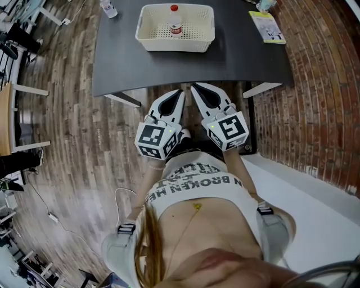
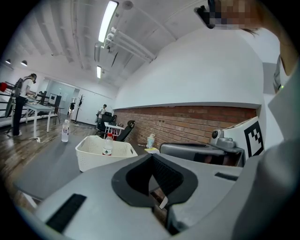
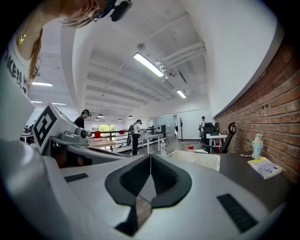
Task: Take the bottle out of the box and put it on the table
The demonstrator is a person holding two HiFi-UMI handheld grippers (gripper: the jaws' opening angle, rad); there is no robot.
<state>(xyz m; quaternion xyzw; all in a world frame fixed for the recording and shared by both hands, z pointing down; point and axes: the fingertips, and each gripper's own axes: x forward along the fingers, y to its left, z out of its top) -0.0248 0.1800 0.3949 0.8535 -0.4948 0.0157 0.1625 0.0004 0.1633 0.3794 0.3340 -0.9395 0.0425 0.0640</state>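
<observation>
A small clear bottle with a red cap [image 1: 175, 23] stands upright inside a white perforated basket [image 1: 174, 44] on the far part of the dark table [image 1: 124, 62]. Both grippers hang side by side below the table's near edge, close to the person's body and well short of the basket. My left gripper [image 1: 179, 94] has its jaws together with nothing between them, and so does my right gripper [image 1: 196, 89]. In the left gripper view the basket [image 2: 93, 157] and bottle [image 2: 108, 145] lie ahead, left of the jaws. The right gripper view shows the basket [image 3: 201, 160] and the bottle [image 3: 190, 151] ahead to the right.
A second clear bottle [image 1: 108, 8] stands at the table's far left corner. A yellow-green booklet [image 1: 268, 27] and a small pale bottle [image 1: 265, 4] lie at the far right. A brick wall [image 1: 320, 84] runs along the right; wooden floor [image 1: 73, 140] lies to the left.
</observation>
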